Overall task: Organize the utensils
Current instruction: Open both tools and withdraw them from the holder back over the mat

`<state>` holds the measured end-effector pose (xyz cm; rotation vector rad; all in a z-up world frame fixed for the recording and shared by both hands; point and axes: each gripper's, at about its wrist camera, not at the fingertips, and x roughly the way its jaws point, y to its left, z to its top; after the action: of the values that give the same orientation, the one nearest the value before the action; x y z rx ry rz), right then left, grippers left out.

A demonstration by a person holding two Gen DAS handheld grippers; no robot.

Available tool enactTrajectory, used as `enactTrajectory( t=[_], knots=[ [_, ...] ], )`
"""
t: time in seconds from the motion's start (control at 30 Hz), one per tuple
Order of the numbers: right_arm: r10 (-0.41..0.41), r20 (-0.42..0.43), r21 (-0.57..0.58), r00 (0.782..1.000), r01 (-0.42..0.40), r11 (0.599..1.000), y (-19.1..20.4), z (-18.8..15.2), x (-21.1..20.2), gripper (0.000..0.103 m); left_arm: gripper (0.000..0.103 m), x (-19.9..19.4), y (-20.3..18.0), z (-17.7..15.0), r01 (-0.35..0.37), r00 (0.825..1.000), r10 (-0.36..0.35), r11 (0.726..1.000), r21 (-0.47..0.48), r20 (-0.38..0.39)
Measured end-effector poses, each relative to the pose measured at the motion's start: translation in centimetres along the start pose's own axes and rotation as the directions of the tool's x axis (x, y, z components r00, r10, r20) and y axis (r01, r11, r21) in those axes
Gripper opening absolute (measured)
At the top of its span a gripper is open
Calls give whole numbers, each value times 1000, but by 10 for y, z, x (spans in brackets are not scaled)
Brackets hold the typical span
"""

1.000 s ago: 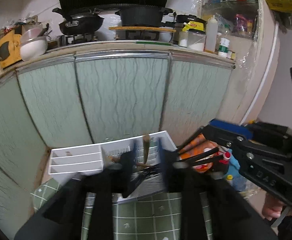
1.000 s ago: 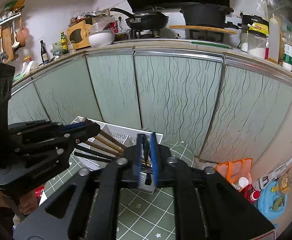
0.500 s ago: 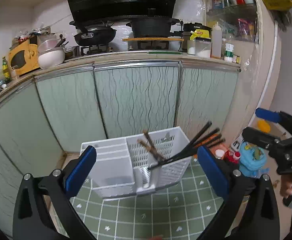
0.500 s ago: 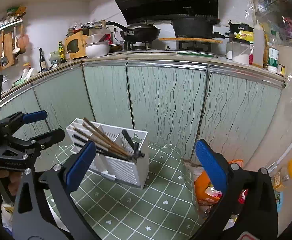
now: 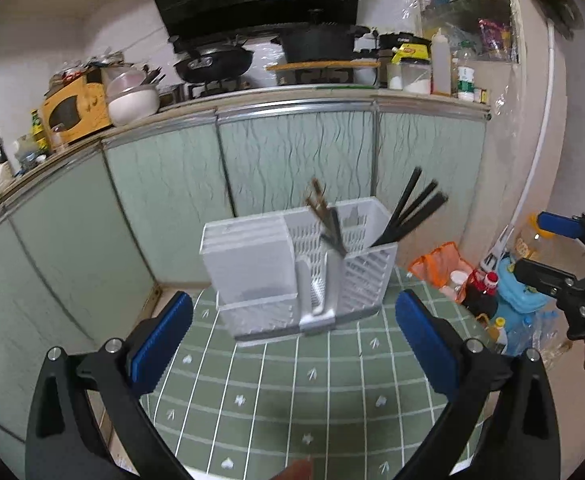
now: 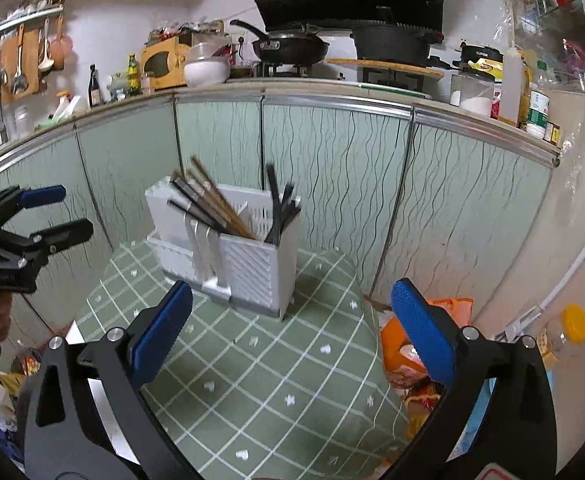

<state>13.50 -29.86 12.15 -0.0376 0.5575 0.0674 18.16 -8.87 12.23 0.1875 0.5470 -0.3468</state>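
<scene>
A white utensil holder (image 5: 252,264) (image 6: 252,264) stands upright on a table with a green checked cloth (image 5: 292,392) (image 6: 272,360). Brown chopsticks (image 5: 319,208) (image 6: 212,204) lean in its middle slotted part. Black chopsticks (image 5: 416,208) (image 6: 278,208) lean in the end part. My left gripper (image 5: 292,320) (image 6: 64,214) is open and empty, a short way back from the holder. The right gripper (image 6: 291,308) (image 5: 548,248) is also wide open, empty, and clear of the holder. A hand shows below each gripper at the frame edges.
Pale green cabinet doors (image 5: 292,168) stand close behind the table, under a counter (image 6: 332,96) with pans, bowls and bottles. To the right, on the floor, sit an orange bag (image 5: 438,264) (image 6: 408,344), bottles and a blue container (image 5: 520,300).
Both grippers opened wide and drew back from the holder. The brown and black chopsticks they had between their fingers now stand in the holder, which looks farther away.
</scene>
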Motion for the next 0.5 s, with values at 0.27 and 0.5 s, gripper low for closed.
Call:
enactTrajectory(
  t=[0.27,0.5],
  knots=[
    [-29,-37,-19,999,28,999,18,-55,-6,96,99,-22,5,-54,-69,998,70,997,-26,4],
    [-35,-61,-23,998,34,999,31,-91,-12,96,99,-38,12,-90,-131,991,130,989,-75,-22]
  ],
)
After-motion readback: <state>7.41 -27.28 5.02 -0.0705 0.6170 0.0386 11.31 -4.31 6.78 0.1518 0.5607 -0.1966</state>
